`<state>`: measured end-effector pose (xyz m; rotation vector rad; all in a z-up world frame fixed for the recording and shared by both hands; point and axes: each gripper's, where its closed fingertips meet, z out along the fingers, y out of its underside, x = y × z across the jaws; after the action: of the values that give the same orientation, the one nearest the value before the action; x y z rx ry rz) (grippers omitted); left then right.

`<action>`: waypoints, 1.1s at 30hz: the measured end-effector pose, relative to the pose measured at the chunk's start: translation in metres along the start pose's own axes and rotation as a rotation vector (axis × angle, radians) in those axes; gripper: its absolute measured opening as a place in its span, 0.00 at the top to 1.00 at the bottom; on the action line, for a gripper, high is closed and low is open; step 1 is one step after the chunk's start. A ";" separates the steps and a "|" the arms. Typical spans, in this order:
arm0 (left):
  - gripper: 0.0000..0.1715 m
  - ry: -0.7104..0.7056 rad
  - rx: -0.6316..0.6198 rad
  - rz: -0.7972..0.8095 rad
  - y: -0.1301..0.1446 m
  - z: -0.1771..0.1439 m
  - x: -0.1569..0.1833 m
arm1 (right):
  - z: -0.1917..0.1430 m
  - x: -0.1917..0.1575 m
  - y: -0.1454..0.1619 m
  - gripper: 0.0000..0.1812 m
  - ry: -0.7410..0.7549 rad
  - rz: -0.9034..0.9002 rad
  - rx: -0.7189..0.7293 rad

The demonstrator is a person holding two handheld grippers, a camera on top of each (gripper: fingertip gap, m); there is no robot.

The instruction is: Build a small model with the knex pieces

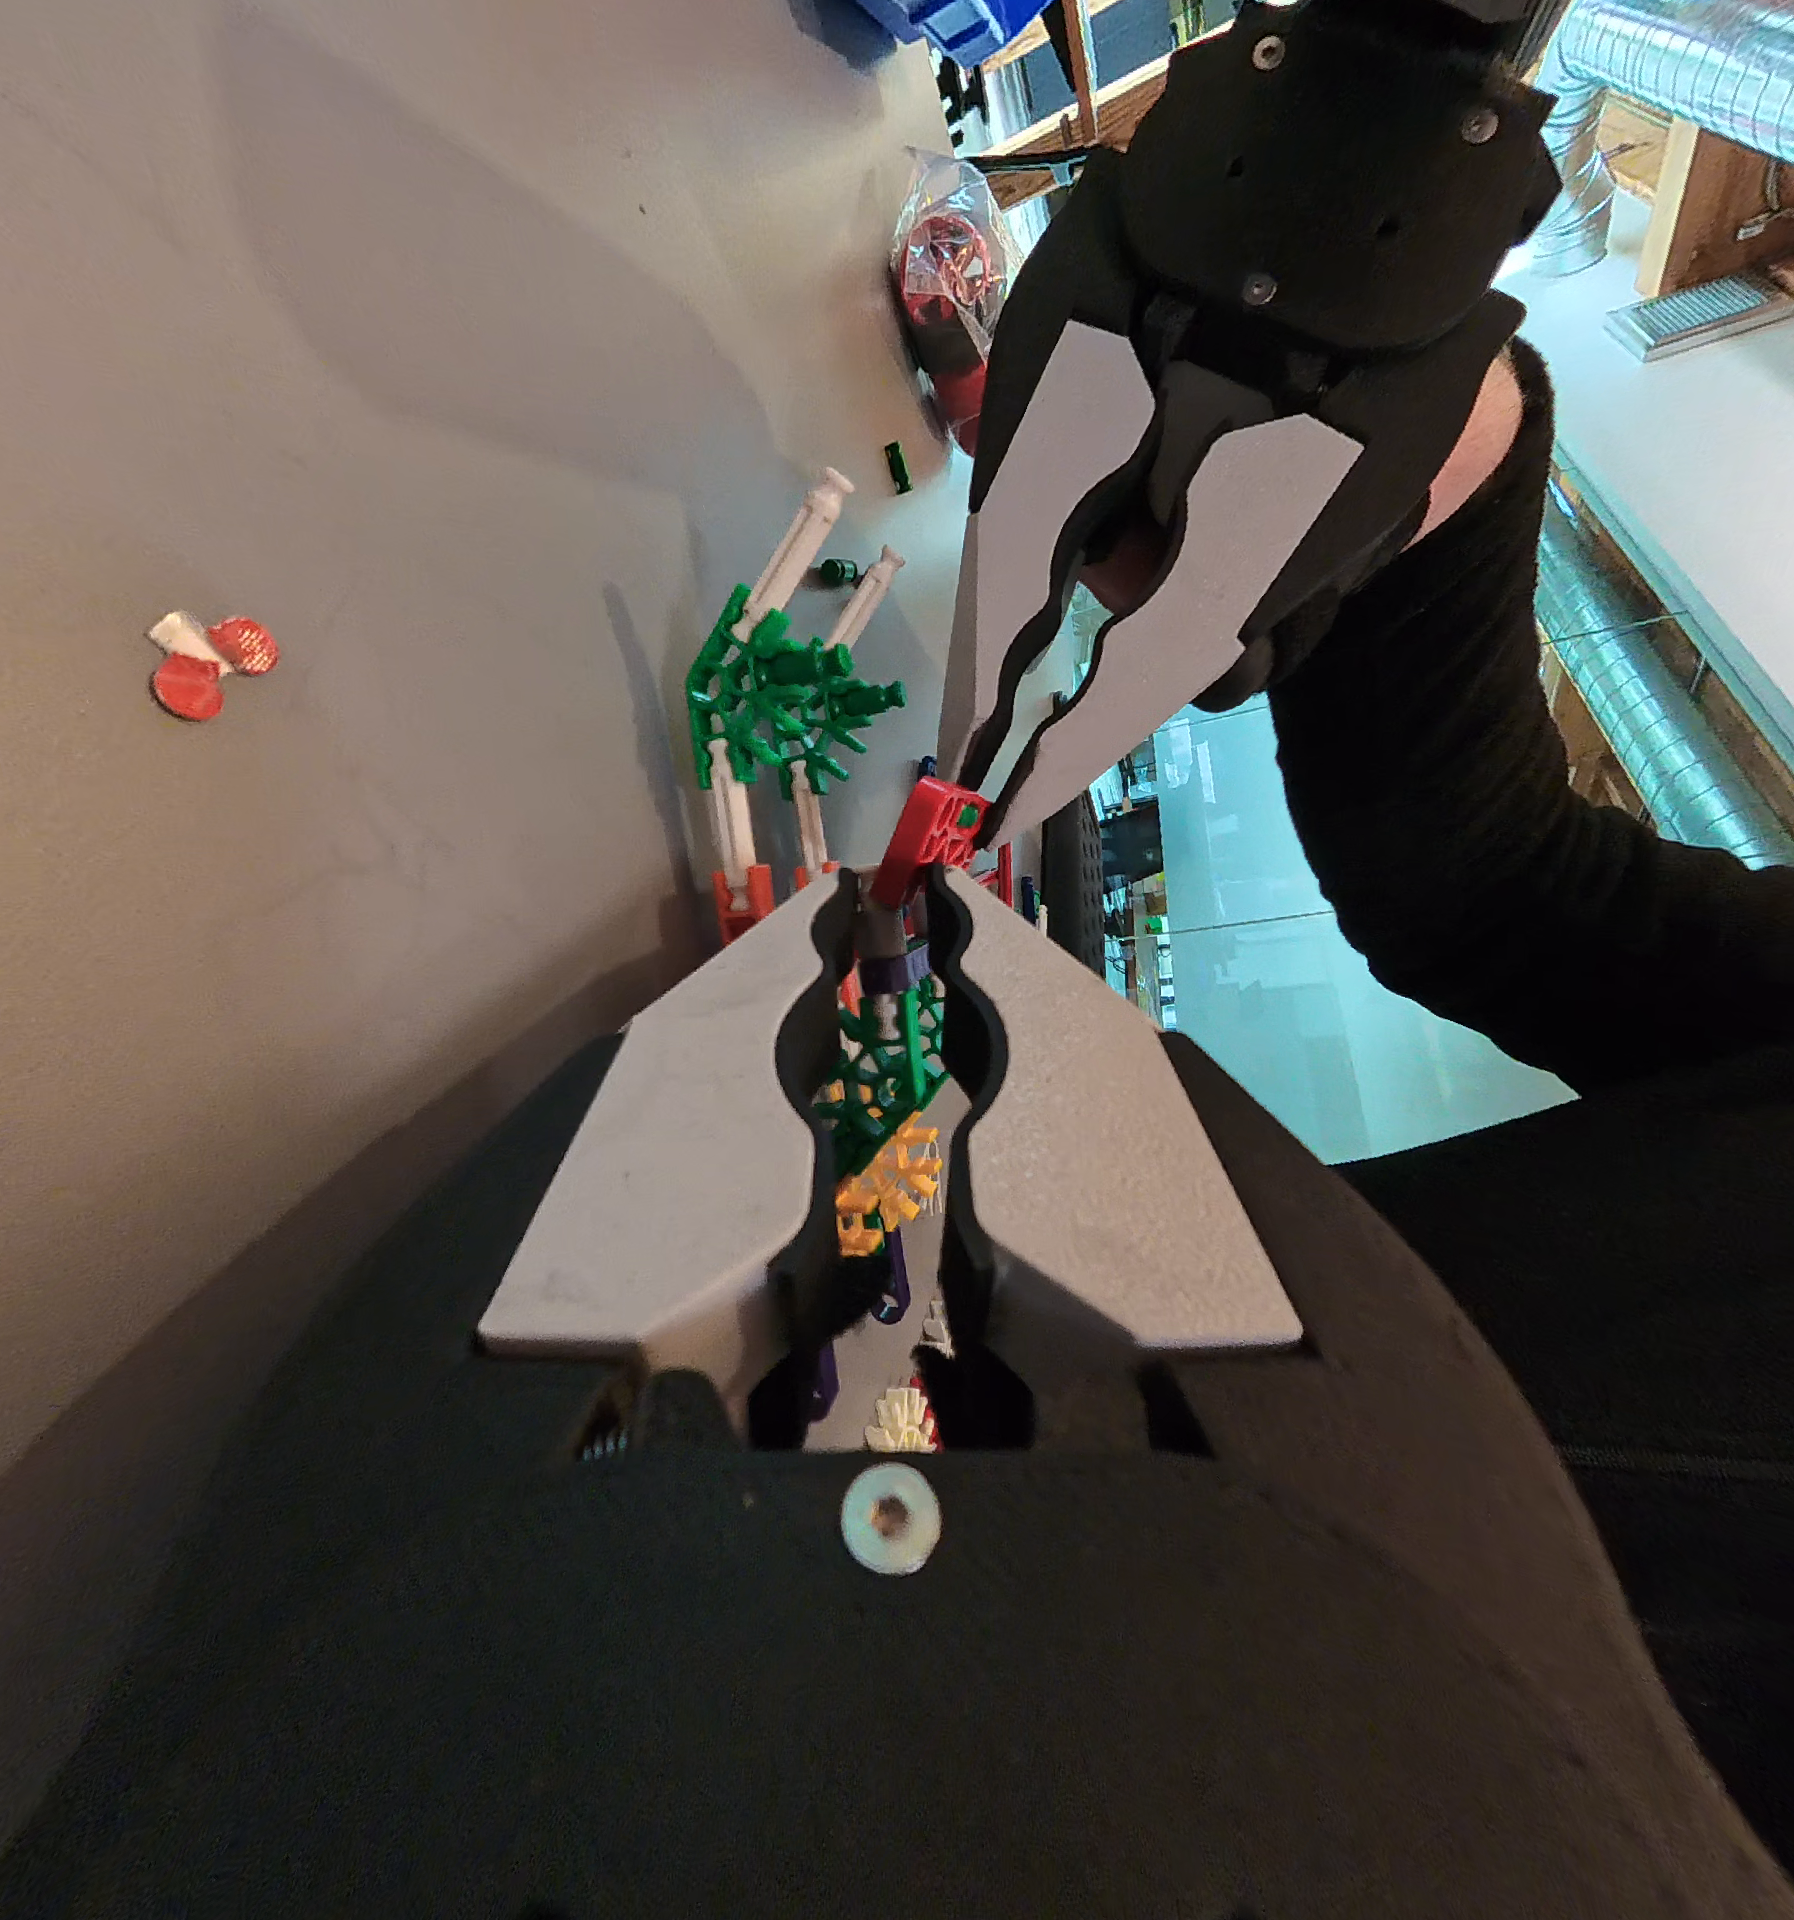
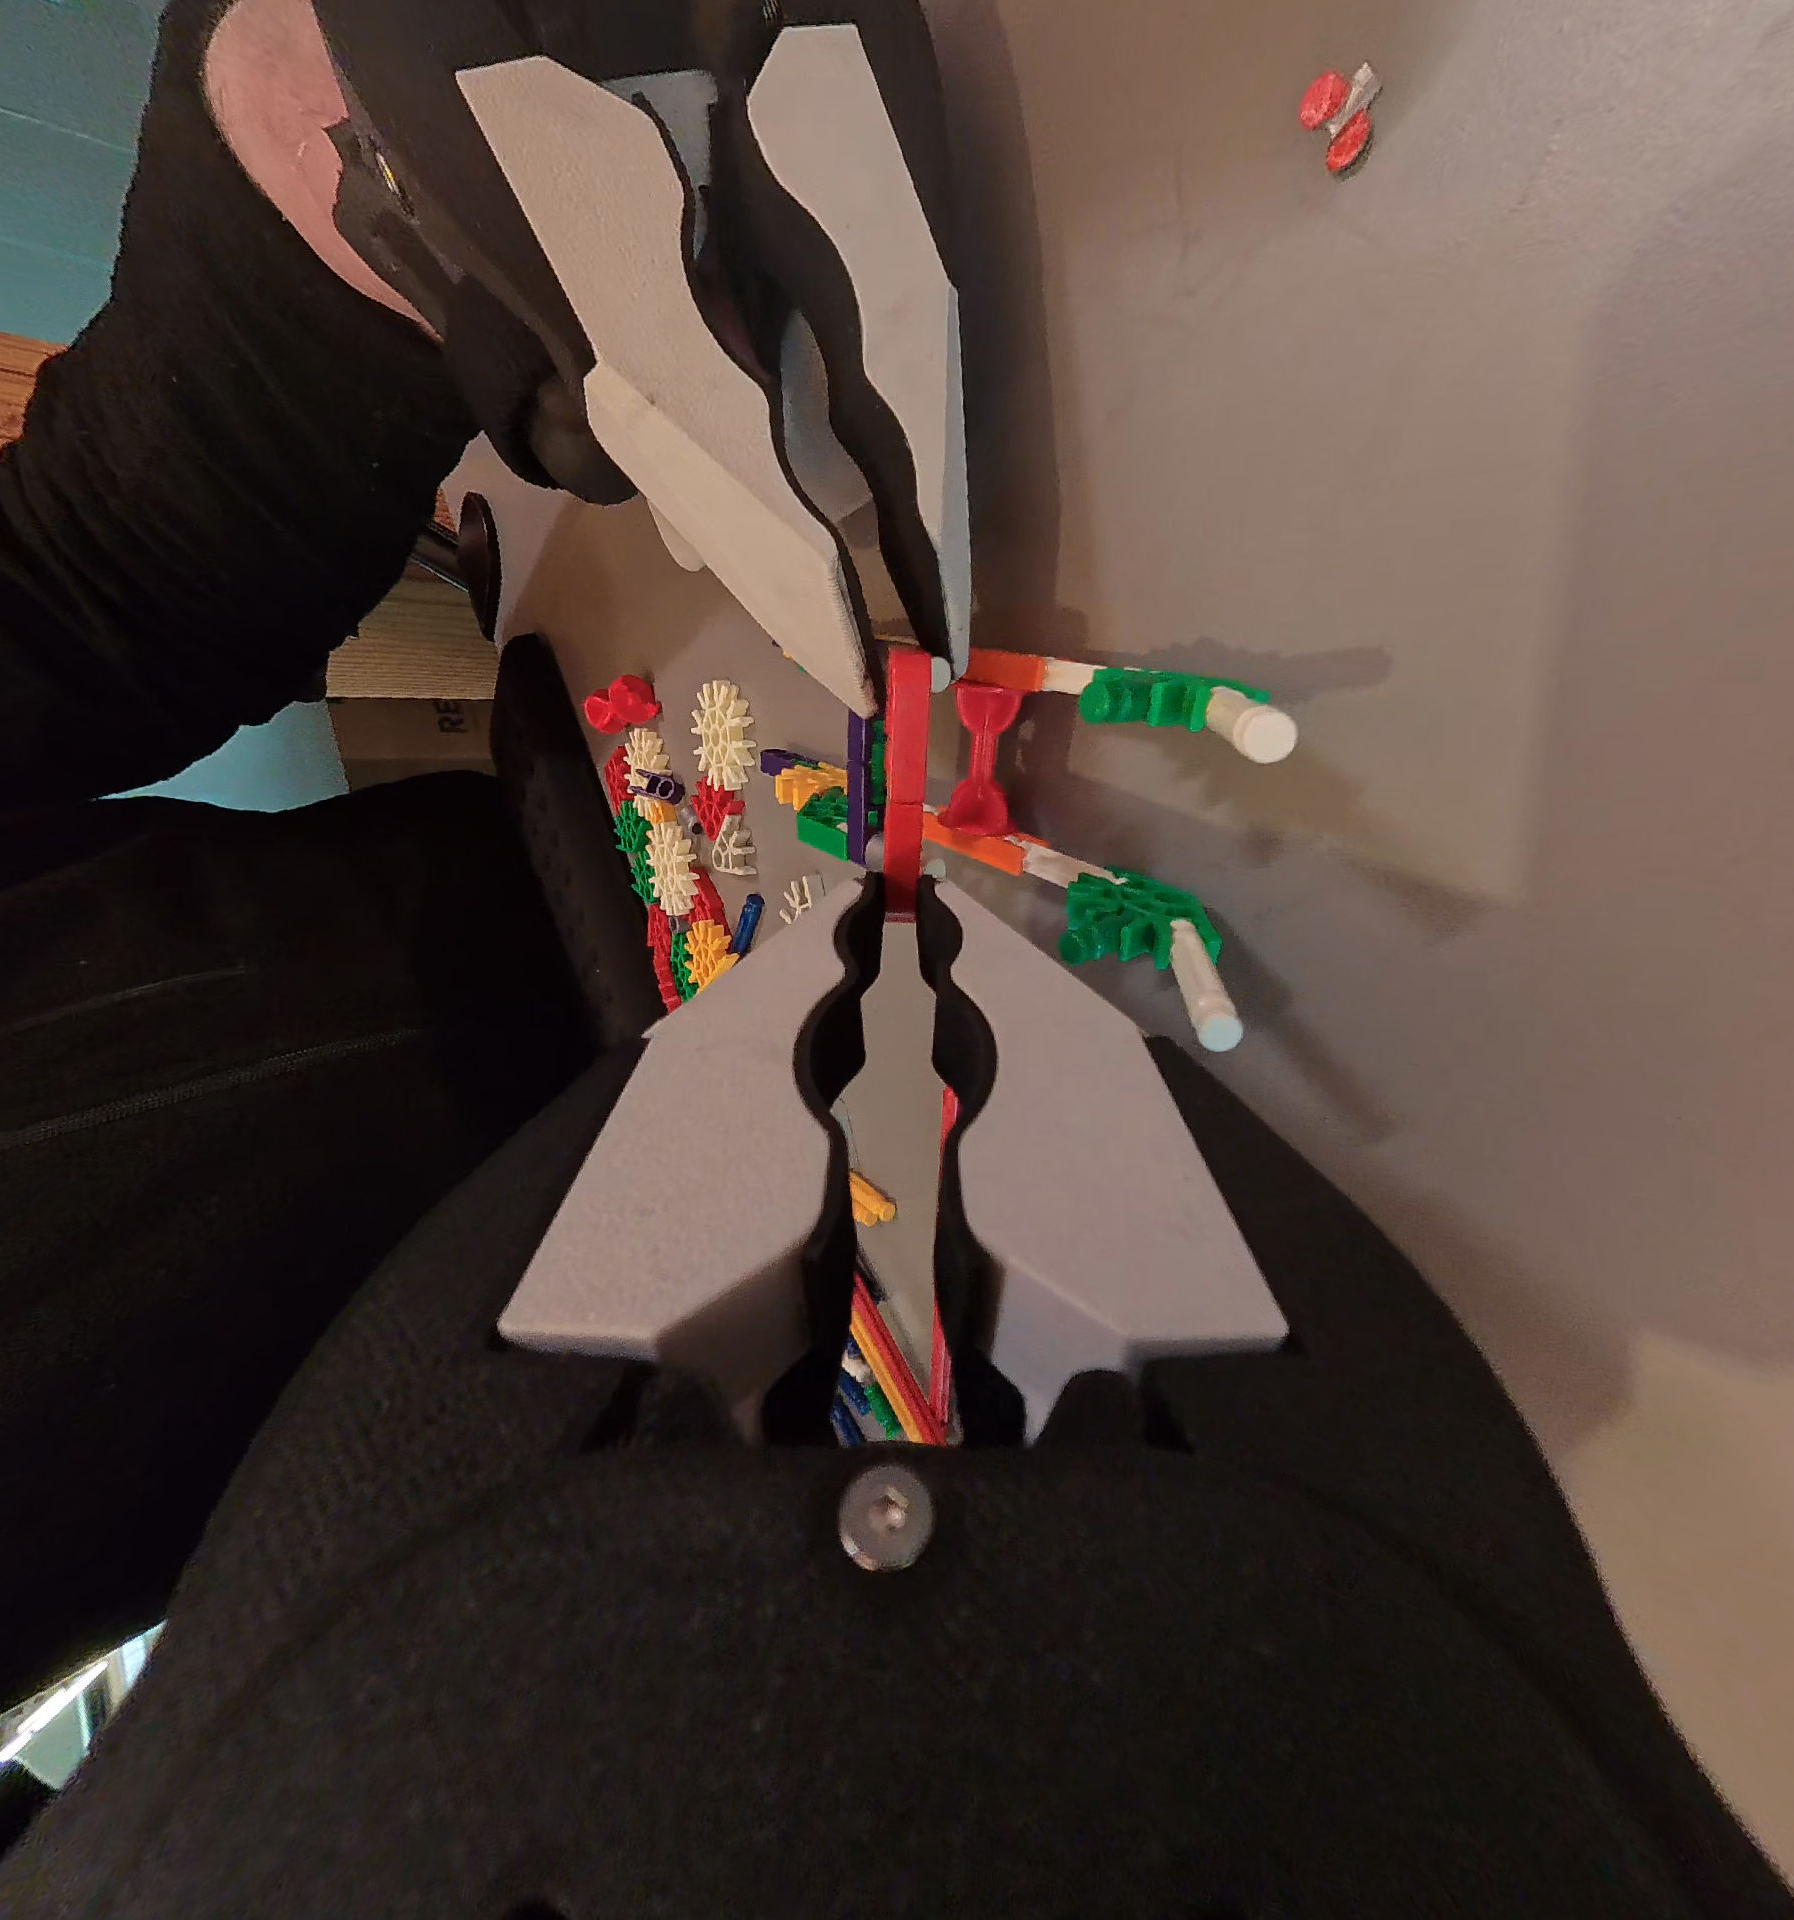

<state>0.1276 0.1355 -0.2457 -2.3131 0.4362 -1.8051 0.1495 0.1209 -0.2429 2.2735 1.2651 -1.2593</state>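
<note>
Two claws of mine meet on one red flat plastic connector piece (image 2: 905, 790) that belongs to a small toy build of rods and connectors standing on the grey surface (image 2: 1392, 468). My right claw (image 2: 899, 896) is almost closed, its grey tips pinching the near end of that red piece. My left claw (image 2: 898, 649) comes in from the far side, nearly closed as well, tips pressed at the other end of the same red piece; in its own view the left claw (image 1: 891, 891) has a dark purple connector (image 1: 898, 971) and a short grey rod between its tips, with the red piece just beyond, so I cannot tell exactly which part it clamps.

From the red piece two orange-and-white rods (image 2: 1018, 670) run outward, each carrying a green snowflake-shaped connector (image 2: 1132, 920) and ending in a white rod tip. A red hourglass-shaped spool (image 2: 981, 764) bridges the two rods.

Towards the surface's edge nearest my body lies a loose heap of cream, yellow, red and green connectors (image 2: 685, 831). Well apart, out on the open surface, sits a small pair of red discs with a white piece (image 1: 212, 660). A clear plastic bag of red parts (image 1: 950, 270) lies near the far edge.
</note>
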 end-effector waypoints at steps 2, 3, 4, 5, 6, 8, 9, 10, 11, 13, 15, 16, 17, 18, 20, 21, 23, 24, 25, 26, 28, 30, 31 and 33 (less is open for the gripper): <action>0.95 0.012 0.000 -0.002 0.001 0.001 0.001 | 0.000 0.000 0.001 0.98 -0.008 0.008 -0.005; 0.95 0.012 0.004 -0.002 0.000 0.001 0.001 | 0.000 0.000 0.001 0.98 -0.009 0.013 -0.004; 0.95 0.015 0.006 -0.004 0.000 0.000 0.001 | 0.000 0.001 0.001 0.98 -0.007 0.016 0.000; 0.95 0.020 0.007 -0.004 0.001 0.000 0.001 | 0.000 0.001 0.001 0.98 -0.006 0.018 0.000; 0.95 0.017 0.012 0.001 0.001 0.001 0.000 | 0.001 0.002 0.001 0.97 0.000 0.017 0.000; 0.96 0.019 0.018 0.001 0.001 0.001 0.000 | 0.002 0.004 0.001 0.97 0.008 0.021 0.007; 0.96 0.014 0.023 0.005 0.000 0.001 -0.001 | 0.002 0.005 0.001 0.96 0.015 0.021 0.010; 0.96 0.007 0.028 0.011 0.000 0.001 -0.001 | 0.003 0.006 0.001 0.96 0.024 0.020 0.015; 0.96 0.006 0.030 0.009 0.000 0.001 -0.001 | 0.003 0.007 0.001 0.96 0.032 0.021 0.021; 0.96 -0.001 0.038 0.015 0.000 0.000 -0.002 | 0.002 0.009 0.000 0.94 0.051 0.025 0.044; 0.96 -0.010 0.048 0.016 -0.001 -0.001 -0.004 | 0.000 0.010 -0.002 0.89 0.071 0.023 0.075; 0.96 -0.008 0.047 0.016 -0.001 -0.001 -0.003 | -0.002 0.008 -0.002 0.86 0.070 0.024 0.095; 0.96 -0.006 0.043 0.019 0.000 0.000 -0.003 | -0.004 0.006 -0.003 0.85 0.076 0.020 0.119; 0.96 -0.011 0.046 0.021 0.000 0.000 -0.003 | -0.008 0.004 -0.003 0.84 0.092 0.017 0.148; 0.96 -0.015 0.056 0.021 0.000 0.000 -0.003 | -0.015 0.006 0.000 0.84 0.156 0.033 0.221; 0.96 -0.020 0.065 0.024 -0.001 0.000 -0.003 | -0.018 0.005 0.002 0.84 0.170 0.044 0.267; 0.96 -0.021 0.086 0.021 0.000 0.000 -0.001 | -0.014 -0.006 0.008 0.85 0.103 0.101 0.364; 0.96 -0.025 0.102 0.019 0.000 0.001 -0.001 | -0.009 -0.004 0.013 0.84 0.093 0.142 0.393; 0.96 -0.030 0.114 0.015 0.001 0.001 -0.001 | -0.004 -0.001 0.017 0.82 0.078 0.186 0.434; 0.96 -0.037 0.125 0.015 0.002 0.001 0.000 | -0.002 -0.001 0.016 0.81 0.034 0.233 0.506; 0.96 -0.047 0.157 0.006 0.003 0.001 0.000 | -0.001 0.003 0.012 0.82 -0.064 0.320 0.647; 0.96 -0.048 0.176 0.000 0.005 0.001 0.001 | 0.002 0.001 0.009 0.85 -0.125 0.342 0.728; 0.96 -0.051 0.191 -0.006 0.005 0.001 0.000 | 0.004 0.000 0.007 0.85 -0.150 0.355 0.751; 0.96 -0.050 0.212 -0.017 0.005 0.000 0.000 | 0.008 -0.002 0.003 0.88 -0.192 0.362 0.784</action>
<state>0.1272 0.1308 -0.2473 -2.2172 0.2063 -1.7053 0.1469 0.1131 -0.2464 2.5892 0.2630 -1.9882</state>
